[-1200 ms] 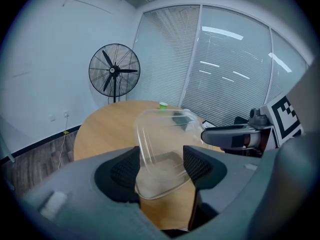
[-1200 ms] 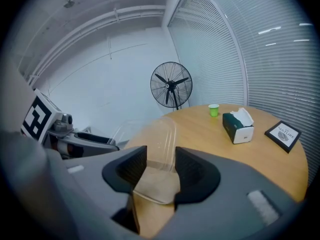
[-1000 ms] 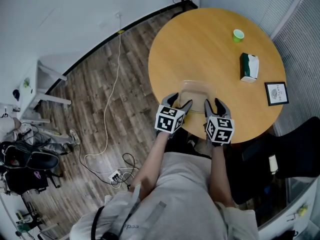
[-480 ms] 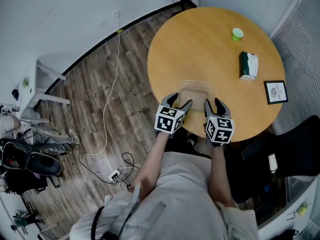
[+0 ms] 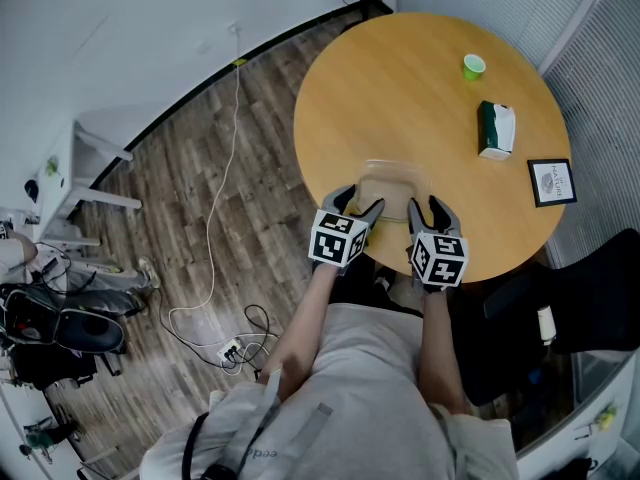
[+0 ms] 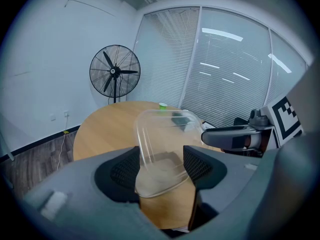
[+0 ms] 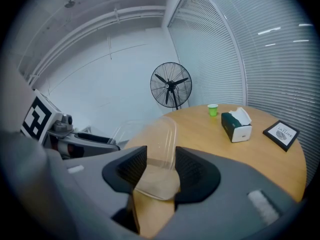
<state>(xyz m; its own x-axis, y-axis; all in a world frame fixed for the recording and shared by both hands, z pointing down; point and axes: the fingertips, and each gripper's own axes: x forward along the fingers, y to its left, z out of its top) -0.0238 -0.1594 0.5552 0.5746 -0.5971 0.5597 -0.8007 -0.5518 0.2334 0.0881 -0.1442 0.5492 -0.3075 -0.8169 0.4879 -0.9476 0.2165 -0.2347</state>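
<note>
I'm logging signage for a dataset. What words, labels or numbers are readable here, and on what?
"NATURE": framed sign, seen in the right gripper view; smaller print beneath too small to read.
Tissue box: no readable print.
Shirt: small print, unreadable.
Clear container: no print.

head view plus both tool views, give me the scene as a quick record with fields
left tool: shut on one side of the clear container
right tool: shut on its other side
clear container: looks empty, at the near edge of the round table
far part of table: green cup, tissue box, framed card
behind table: standing fan
</note>
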